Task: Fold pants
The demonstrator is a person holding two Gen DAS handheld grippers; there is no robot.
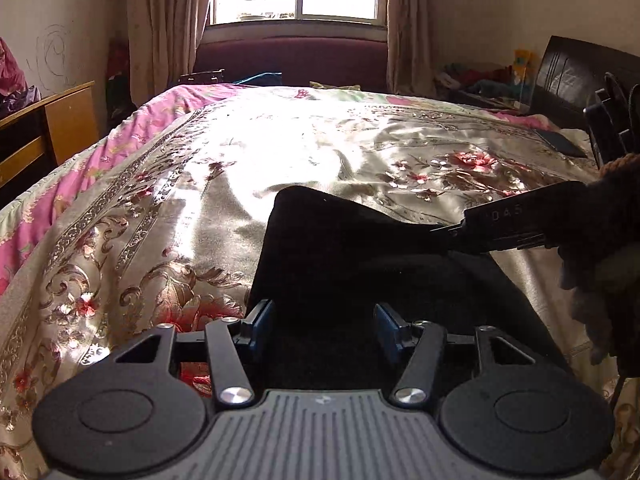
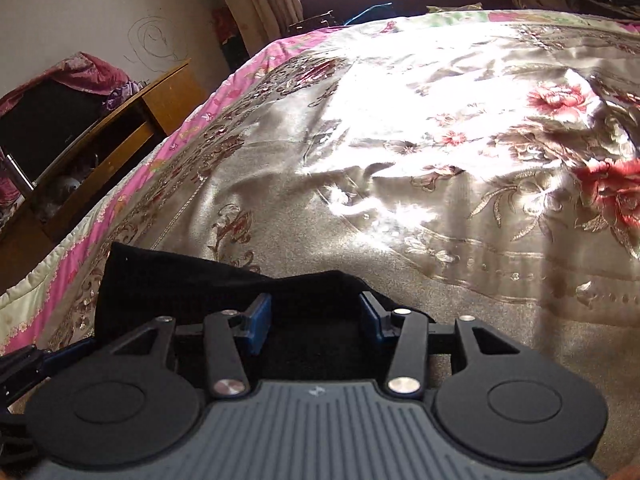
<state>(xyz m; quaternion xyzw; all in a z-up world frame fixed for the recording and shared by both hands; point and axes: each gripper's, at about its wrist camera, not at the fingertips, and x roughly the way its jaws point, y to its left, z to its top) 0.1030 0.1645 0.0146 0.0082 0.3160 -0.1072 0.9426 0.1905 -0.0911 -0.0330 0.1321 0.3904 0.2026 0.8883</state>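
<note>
Mid-fold on the black pants (image 1: 340,264). They lie on the bed, on the satin floral bedspread (image 1: 160,208), with one end running under and between the fingers of both my tools.

Left tool (image 1: 324,320): jaws apart, blue pads clear of the cloth on either side, so released, with fabric in the gap. Ahead and to its right the cloth rises in a taut ridge toward my right tool (image 1: 452,234), which comes in from the side.

Right tool (image 2: 316,318): jaws part-way in, pants edge bunched between the pads. Dark cloth on dark jaws, so I can't tell if the pads actually bite.

Judgement: this is a grab or regrip at the pants' near end before carrying it over. Next move needs both tools pinching the same edge, level with each other, then a lift forward across the bed.

Pants: matte, soft knit, limp. Bedspread: glossy, slippery, wrinkled; it may drag along.
</note>
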